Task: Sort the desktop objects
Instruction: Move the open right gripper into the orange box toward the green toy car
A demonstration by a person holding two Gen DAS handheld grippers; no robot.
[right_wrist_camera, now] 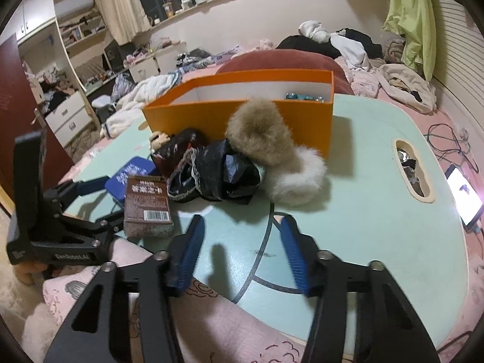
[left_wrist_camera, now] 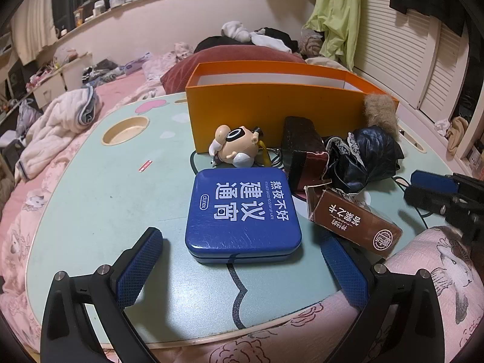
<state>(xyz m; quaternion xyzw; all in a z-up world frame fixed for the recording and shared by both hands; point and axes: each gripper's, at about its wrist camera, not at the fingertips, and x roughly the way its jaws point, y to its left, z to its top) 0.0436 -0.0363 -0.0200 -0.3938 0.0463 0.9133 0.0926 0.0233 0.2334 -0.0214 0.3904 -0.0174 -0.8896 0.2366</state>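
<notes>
A blue tin (left_wrist_camera: 242, 211) lies flat on the mint-green lap table (left_wrist_camera: 106, 196). My left gripper (left_wrist_camera: 239, 236) is open wide, its fingers on either side of the tin's near end without touching it. To the tin's right lie a brown carton (left_wrist_camera: 354, 220), a dark pouch (left_wrist_camera: 302, 154) and a crumpled black lacy cloth (left_wrist_camera: 363, 157). A small toy figure (left_wrist_camera: 236, 145) leans by the open orange box (left_wrist_camera: 272, 112). In the right wrist view, my right gripper (right_wrist_camera: 242, 220) is open over bare table, nothing between its fingers. Ahead of it lie the black cloth (right_wrist_camera: 217, 175), a brown fur ball (right_wrist_camera: 260, 130) and a white one (right_wrist_camera: 296, 178).
The table has a round cup recess (left_wrist_camera: 125, 130) at the far left and a slot (right_wrist_camera: 411, 172) at the right. A lit phone (right_wrist_camera: 464, 199) and cables lie on the pink bedding beside it. Clothes and a red pillow (left_wrist_camera: 230, 57) are piled behind the orange box.
</notes>
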